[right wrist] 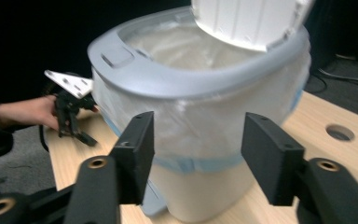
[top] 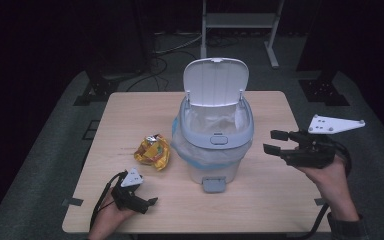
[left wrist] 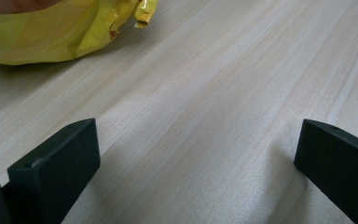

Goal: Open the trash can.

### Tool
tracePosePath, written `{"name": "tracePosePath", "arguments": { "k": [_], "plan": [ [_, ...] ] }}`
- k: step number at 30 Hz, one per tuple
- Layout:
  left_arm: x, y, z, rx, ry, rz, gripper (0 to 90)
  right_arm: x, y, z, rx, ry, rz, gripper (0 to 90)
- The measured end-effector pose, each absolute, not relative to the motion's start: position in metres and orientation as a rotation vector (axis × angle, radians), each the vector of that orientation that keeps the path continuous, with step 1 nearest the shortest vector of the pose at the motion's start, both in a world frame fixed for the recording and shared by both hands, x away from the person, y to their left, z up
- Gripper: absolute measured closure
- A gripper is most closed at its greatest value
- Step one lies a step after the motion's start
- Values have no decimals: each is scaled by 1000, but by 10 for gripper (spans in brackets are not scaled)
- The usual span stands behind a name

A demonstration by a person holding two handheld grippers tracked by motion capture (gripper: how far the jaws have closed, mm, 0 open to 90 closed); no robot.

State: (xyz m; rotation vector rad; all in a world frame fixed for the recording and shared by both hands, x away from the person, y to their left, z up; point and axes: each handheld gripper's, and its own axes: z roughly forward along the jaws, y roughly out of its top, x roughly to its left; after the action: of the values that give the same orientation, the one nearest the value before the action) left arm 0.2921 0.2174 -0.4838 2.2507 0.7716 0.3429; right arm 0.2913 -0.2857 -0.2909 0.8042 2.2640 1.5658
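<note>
- Your landmark is the white pedal bin (top: pixel 215 135), standing near the middle of the wooden surface (top: pixel 275 200) with its lid (top: pixel 215 80) tipped up and back, and a thin plastic liner (top: pixel 187 147) folded over its grey rim (top: pixel 219 139).
- Your right tool (top: pixel 275 142) hangs to the right of the bin, level with the rim and pointing at it, clear of the liner (a gap shows in the high view).
- In the right gripper view the right tool's jaws stand partly apart with nothing between them; the bin's wall sits beyond them, and the picture is somewhat blurred.
- Your left tool (top: pixel 150 202) rests low at the surface, in front of the bin and off to its left, near the front edge.
- In the left gripper view its jaws are spread wide with bare wood between them, gripping nothing.
- The crumpled yellow wrapper (top: pixel 153 152) lies on the surface just left of the bin, close to the liner; whether it touches the liner you cannot tell from the pictures.
- The wrapper (left wrist: pixel 51 28) lies ahead of your left tool, apart from both jaws.
- The grey pedal (top: pixel 213 184) juts out at the bin's foot, on the side facing you.
</note>
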Motion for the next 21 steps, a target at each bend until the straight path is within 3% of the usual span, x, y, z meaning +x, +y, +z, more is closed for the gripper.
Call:
{"name": "tracePosePath", "arguments": {
  "k": [15,21],
  "plan": [
    [292,217,-484,2250,777,345,0,293,-297,-338,932,2274,1401,138],
    [292,217,-484,2249,778,345,0,294,-298,-358,971,2305,1339,127]
  ]
}}
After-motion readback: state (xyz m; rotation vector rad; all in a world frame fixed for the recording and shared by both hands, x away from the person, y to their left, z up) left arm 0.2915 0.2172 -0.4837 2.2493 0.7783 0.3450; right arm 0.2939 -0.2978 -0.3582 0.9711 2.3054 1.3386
